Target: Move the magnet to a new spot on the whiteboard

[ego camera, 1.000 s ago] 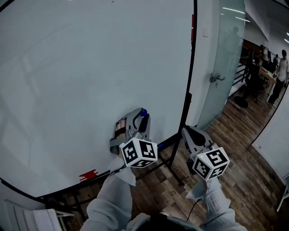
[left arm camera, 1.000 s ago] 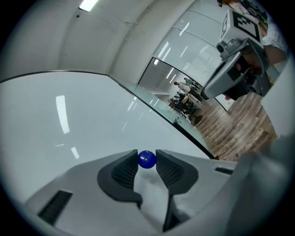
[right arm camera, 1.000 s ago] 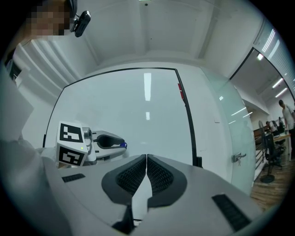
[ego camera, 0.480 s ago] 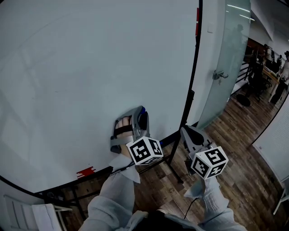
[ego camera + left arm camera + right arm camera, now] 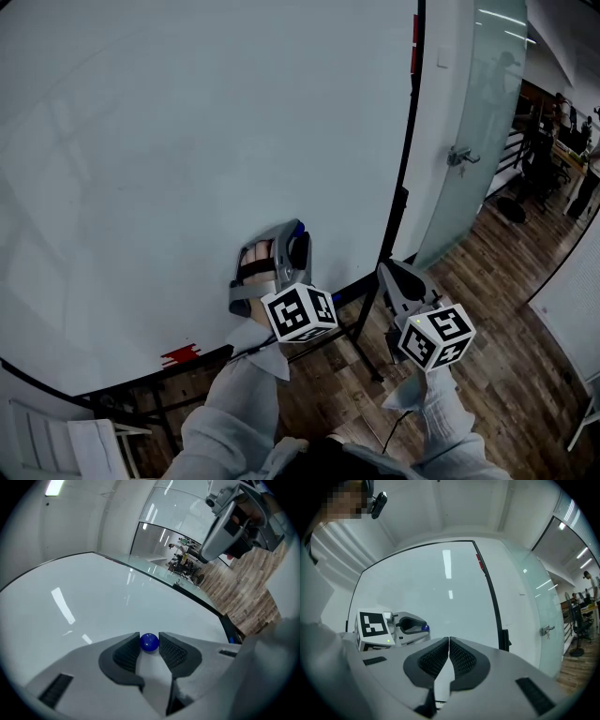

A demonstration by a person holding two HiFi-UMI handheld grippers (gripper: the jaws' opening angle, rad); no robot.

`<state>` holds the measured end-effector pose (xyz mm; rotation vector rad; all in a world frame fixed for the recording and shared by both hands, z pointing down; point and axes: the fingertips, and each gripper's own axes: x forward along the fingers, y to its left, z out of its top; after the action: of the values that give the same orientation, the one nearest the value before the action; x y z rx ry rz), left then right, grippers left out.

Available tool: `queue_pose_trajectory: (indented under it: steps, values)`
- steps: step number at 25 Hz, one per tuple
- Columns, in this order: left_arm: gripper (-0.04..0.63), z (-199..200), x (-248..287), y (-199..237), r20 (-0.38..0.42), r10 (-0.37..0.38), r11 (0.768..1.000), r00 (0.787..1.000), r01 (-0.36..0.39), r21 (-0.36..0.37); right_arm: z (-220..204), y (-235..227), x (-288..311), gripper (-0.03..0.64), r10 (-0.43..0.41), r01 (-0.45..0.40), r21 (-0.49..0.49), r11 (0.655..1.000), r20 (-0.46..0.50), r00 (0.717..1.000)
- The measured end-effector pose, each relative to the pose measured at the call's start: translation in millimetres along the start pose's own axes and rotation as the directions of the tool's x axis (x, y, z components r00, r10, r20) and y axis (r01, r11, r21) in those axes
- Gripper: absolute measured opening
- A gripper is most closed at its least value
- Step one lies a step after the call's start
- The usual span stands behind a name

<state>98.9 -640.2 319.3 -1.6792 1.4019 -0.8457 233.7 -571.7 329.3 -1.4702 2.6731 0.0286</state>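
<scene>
Left tongs (image 5: 149, 645) pinching the blue magnet (image 5: 149, 641) against the whiteboard (image 5: 187, 141) — low on the board, near its right-hand frame.
The ball sits right at the tips with a pad touching it on each side, though the jaws have just been easing open a little. The right tongs (image 5: 449, 644) hang just past the whiteboard's right frame, pressed together on nothing. A red mark (image 5: 181, 356) at the whiteboard's bottom edge is too small to read — each marker cube (image 5: 300, 313) carries only black-and-white squares.
</scene>
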Motion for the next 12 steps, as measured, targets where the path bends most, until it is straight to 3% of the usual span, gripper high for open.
queue_pose_trajectory:
  steps: [6,12]
  values:
    - [0.207,-2.2,0.3,-8.9,-0.007,-0.018,1.0,1.0,0.019,0.01,-1.9,-0.9,-3.1,0.028,-0.003,0.003,0.005,1.0,-0.001,1.0]
    - [0.221,-2.4,-2.2,-9.1,0.007,-0.022,1.0,1.0,0.022,-0.01,-5.3,-2.0,-5.0,0.028,-0.005,0.005,0.009,1.0,-0.005,1.0]
